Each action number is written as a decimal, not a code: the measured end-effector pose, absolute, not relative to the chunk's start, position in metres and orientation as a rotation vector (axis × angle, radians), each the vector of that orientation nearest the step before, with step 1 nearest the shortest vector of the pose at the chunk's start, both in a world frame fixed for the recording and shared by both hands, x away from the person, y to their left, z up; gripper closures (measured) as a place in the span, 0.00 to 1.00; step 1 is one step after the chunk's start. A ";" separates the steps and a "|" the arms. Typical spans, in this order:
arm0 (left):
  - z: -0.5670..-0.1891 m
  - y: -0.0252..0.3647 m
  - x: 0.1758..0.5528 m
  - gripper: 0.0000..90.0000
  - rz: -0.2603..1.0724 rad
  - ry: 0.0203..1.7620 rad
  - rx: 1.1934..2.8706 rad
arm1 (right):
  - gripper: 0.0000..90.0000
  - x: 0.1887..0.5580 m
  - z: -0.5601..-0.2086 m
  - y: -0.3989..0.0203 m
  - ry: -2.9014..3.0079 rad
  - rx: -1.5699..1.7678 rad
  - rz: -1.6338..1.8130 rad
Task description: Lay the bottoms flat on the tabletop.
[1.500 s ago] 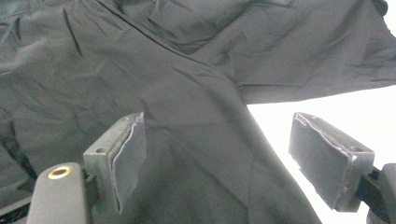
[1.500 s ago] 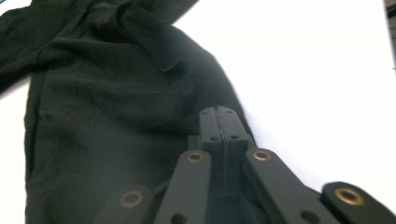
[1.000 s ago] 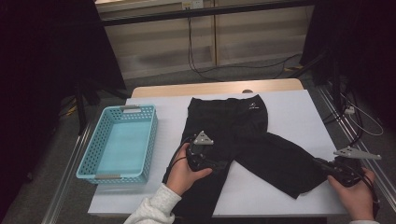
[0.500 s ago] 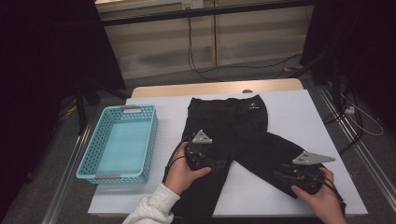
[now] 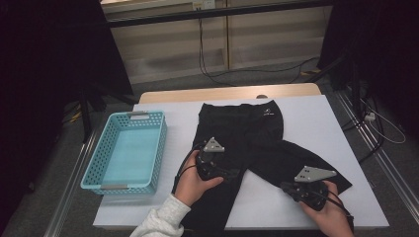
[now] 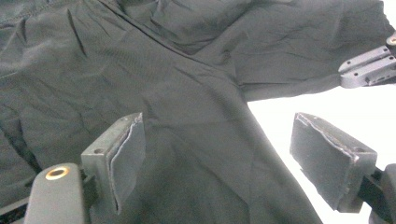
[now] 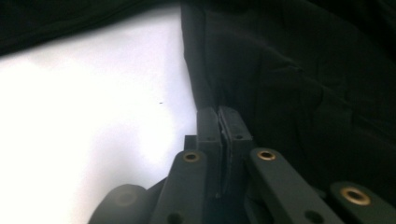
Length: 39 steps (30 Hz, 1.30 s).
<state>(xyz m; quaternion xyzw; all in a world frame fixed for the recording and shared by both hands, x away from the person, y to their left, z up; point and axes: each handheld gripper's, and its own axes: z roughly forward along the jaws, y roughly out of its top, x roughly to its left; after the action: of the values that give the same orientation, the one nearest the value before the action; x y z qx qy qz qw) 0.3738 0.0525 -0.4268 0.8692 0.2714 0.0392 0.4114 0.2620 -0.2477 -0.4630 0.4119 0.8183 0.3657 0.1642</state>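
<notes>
A pair of black trousers (image 5: 247, 133) lies flat on the white table (image 5: 316, 118), waistband at the far side, one leg splayed to the right. My left gripper (image 5: 233, 173) rests on the left leg near the crotch, jaws open wide with the cloth (image 6: 196, 93) lying flat under them (image 6: 229, 158). My right gripper (image 5: 287, 187) sits at the lower edge of the right leg. Its jaws have just been closing and now stand shut (image 7: 218, 114), with the edge of the black cloth (image 7: 201, 84) running in between the pads.
A light blue plastic basket (image 5: 159, 148) stands on the table's left side. The right gripper's grey plate (image 6: 369, 65) shows in the left gripper view. Bare white table surface (image 7: 93, 102) lies between the two legs and at the right.
My right hand has moved left from the table's right edge to the hem of the right trouser leg. The left hand has stayed put.
</notes>
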 end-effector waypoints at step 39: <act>-0.429 0.050 0.375 0.21 0.094 0.681 2.198 | 0.75 0.271 -0.463 -0.329 2.008 1.517 0.933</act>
<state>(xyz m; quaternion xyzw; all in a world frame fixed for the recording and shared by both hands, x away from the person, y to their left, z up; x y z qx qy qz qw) 0.3750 0.0501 -0.4294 0.8718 0.2699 0.0373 0.4071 0.2713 -0.3285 -0.4634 0.5504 0.7286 0.3385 0.2271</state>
